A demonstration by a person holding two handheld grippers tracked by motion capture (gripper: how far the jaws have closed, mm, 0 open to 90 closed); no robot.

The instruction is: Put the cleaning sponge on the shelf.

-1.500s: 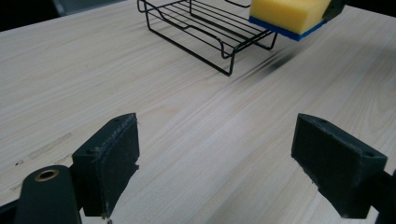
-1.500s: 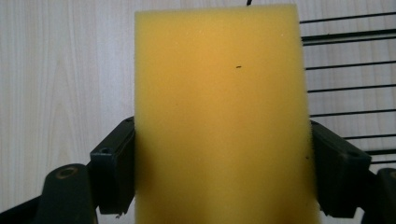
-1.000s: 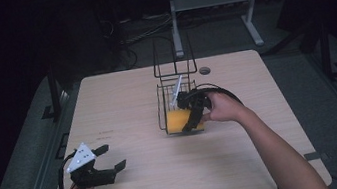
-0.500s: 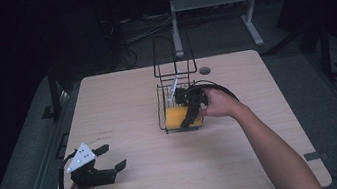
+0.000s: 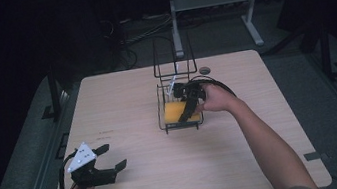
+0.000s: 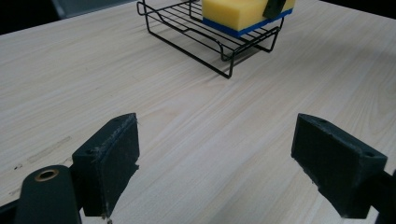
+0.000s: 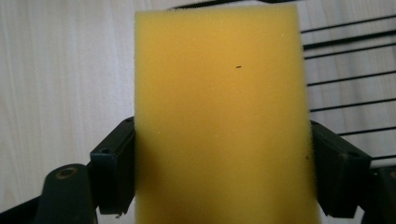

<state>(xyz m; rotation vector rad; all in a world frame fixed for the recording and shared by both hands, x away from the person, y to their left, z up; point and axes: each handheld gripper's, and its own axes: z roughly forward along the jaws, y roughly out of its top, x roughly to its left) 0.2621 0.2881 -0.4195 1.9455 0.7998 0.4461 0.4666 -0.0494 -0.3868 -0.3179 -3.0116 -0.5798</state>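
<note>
A yellow sponge (image 5: 174,111) with a blue underside lies in the low tray of a black wire rack (image 5: 165,125) near the table's middle. My right gripper (image 5: 187,115) reaches into the rack from the right, its jaws pressed against both long sides of the sponge (image 7: 219,107). Rack wires (image 7: 345,79) run under and to the right of it. My left gripper (image 5: 112,156) stands open low over the near left corner of the table, nothing between its jaws. From the left gripper (image 6: 224,158), the rack (image 6: 187,32) and sponge (image 6: 238,14) are far ahead.
The rack has a tall wire loop (image 5: 171,53) rising at its far end. A small dark round disc (image 5: 204,70) lies on the table behind the rack. A metal stand (image 5: 174,7) is on the floor beyond the table's far edge.
My right gripper and the sponge have shifted slightly away from the person, deeper into the rack. The left gripper has stayed put.
</note>
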